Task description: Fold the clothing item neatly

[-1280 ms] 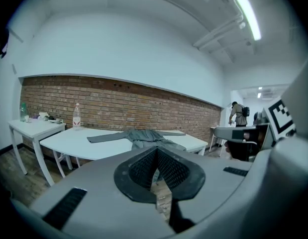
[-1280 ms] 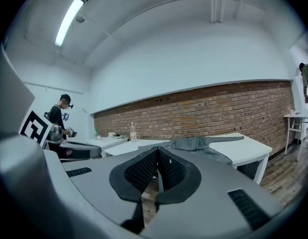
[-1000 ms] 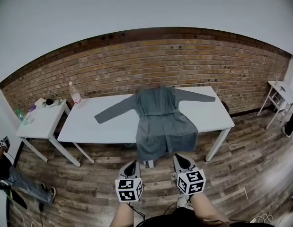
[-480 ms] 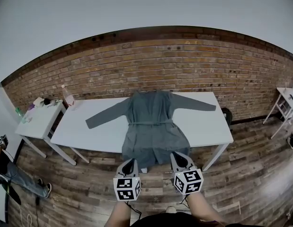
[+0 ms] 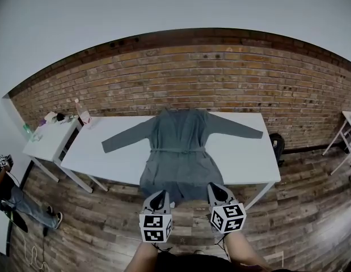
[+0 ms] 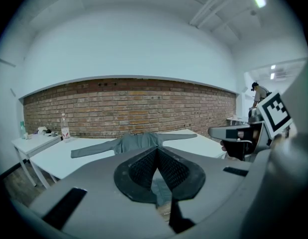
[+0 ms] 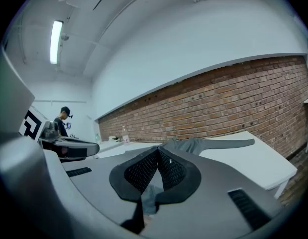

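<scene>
closer now to the white table (image 5: 243, 157) than a second ago, the left gripper (image 5: 159, 195) and the right gripper (image 5: 216, 188) have advanced side by side. the grey garment (image 5: 178, 152) fills more of the head view, and its hem now sits just past their tips.

both grippers are pinched fully closed with nothing between the pads. the left gripper view (image 6: 157, 149) and the right gripper view (image 7: 157, 151) each show the dark ribbed pads meeting in a point, with the garment (image 6: 139, 142) lying on the table beyond them.

the garment lies flat and face up along the middle of the table, collar at 12 o'clock toward the brick wall (image 5: 220, 78). one sleeve reaches to about 9 o'clock and the other to about 3 o'clock. a thin belt crosses its waist, and the skirt hangs over the table edge at 6 o'clock.

each gripper carries a marker cube, left (image 5: 156, 228) and right (image 5: 228, 218), printed with black-and-white square patterns and no letters.

at the table's 10 o'clock corner stands a clear bottle (image 5: 83, 112) with a pink label, its print too small to read. a smaller white side table (image 5: 47, 143) at 9 o'clock holds small clutter. a seated person (image 5: 11, 200) shows at the far left edge, on the wooden floor (image 5: 96, 208).
</scene>
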